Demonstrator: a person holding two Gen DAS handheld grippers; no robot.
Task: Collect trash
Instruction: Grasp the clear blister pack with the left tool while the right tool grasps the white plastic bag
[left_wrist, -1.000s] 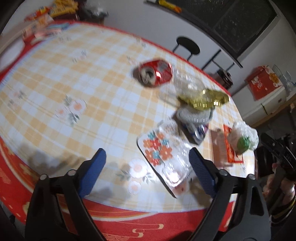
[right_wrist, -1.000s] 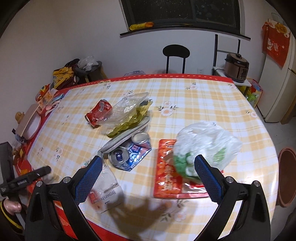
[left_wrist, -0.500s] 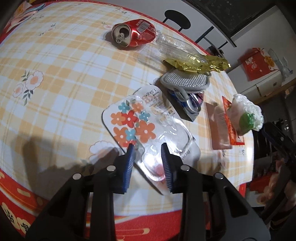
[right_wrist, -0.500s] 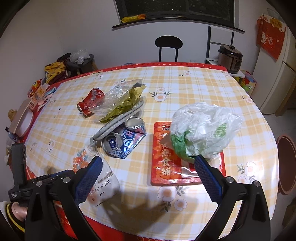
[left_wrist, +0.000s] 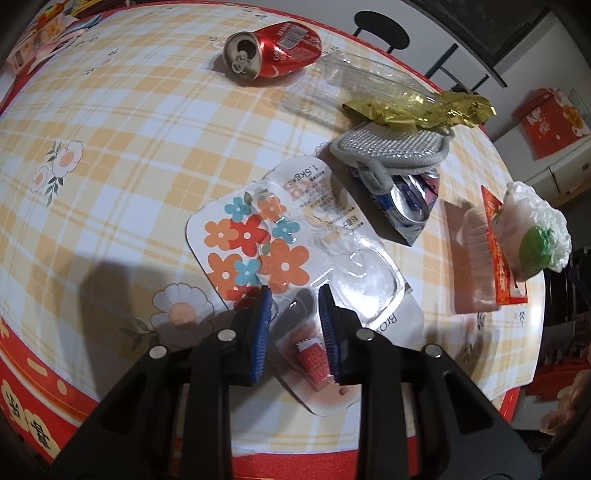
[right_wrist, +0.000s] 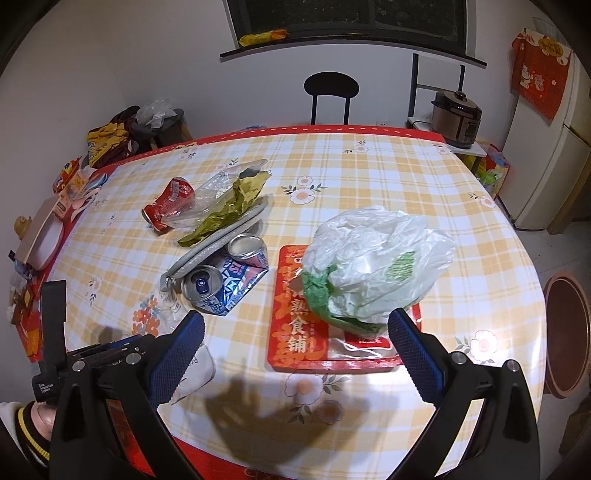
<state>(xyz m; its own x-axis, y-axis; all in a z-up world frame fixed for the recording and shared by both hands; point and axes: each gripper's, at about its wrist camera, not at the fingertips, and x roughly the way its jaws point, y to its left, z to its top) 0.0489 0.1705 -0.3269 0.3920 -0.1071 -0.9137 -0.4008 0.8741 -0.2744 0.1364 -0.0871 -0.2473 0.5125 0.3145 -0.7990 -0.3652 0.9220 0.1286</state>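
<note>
A flower-printed blister pack (left_wrist: 258, 240) lies near the table's front edge, also in the right wrist view (right_wrist: 147, 317). My left gripper (left_wrist: 294, 306) is closing on its clear plastic bubble, and both blue pads touch the bubble's sides. A crushed red can (left_wrist: 273, 48), a clear plastic container (left_wrist: 365, 74), a gold wrapper (left_wrist: 417, 109), a grey pouch (left_wrist: 388, 151) and a crushed blue can (left_wrist: 406, 203) lie beyond. My right gripper (right_wrist: 295, 317) hangs open above the cloth, just before a white plastic bag (right_wrist: 373, 266) on a red food package (right_wrist: 291, 321).
The round table (right_wrist: 369, 155) wears a yellow checked cloth with a red rim. Snack packets (right_wrist: 74, 177) crowd its far left edge. A black chair (right_wrist: 331, 86), a rice cooker (right_wrist: 456, 114) and a brown bin (right_wrist: 565, 332) stand around it. A sleeved hand (right_wrist: 33, 417) holds the left gripper.
My left gripper came down and forward over the blister pack, and its wide jaws closed in around the clear bubble. The right gripper edged a little nearer the white bag.
</note>
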